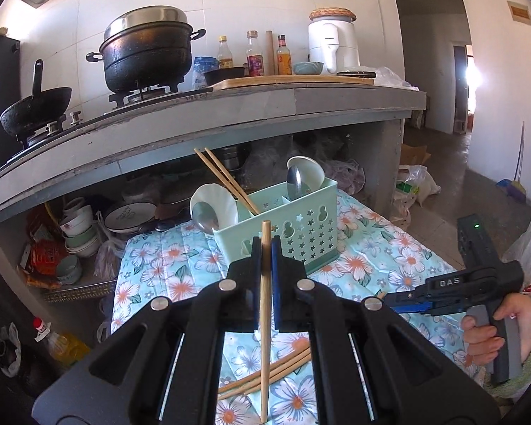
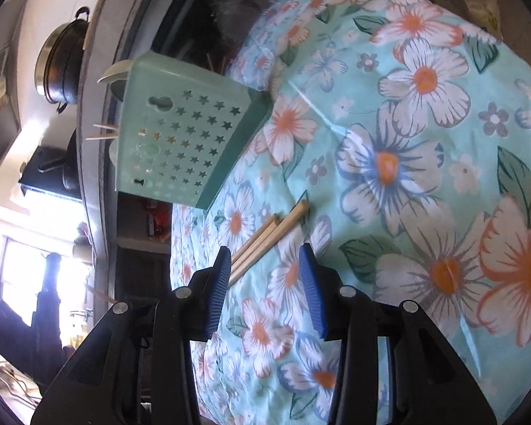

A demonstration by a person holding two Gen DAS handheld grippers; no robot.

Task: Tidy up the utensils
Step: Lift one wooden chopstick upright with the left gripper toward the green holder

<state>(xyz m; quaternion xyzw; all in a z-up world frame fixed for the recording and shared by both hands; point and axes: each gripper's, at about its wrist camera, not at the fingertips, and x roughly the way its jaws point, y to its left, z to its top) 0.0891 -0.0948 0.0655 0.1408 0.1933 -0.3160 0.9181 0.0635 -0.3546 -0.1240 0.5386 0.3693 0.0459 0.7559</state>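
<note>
The left gripper (image 1: 265, 248) is clamped on a single wooden chopstick (image 1: 264, 318), held nearly upright above the floral cloth (image 1: 364, 255). Just beyond it stands the mint-green utensil holder (image 1: 293, 226), already holding two chopsticks (image 1: 226, 180), two metal spoons (image 1: 295, 182) and two white ladles (image 1: 219, 202). The right gripper (image 2: 262, 276) has its jaws apart, close to three loose chopsticks (image 2: 269, 239) lying on the cloth near the holder
</note>
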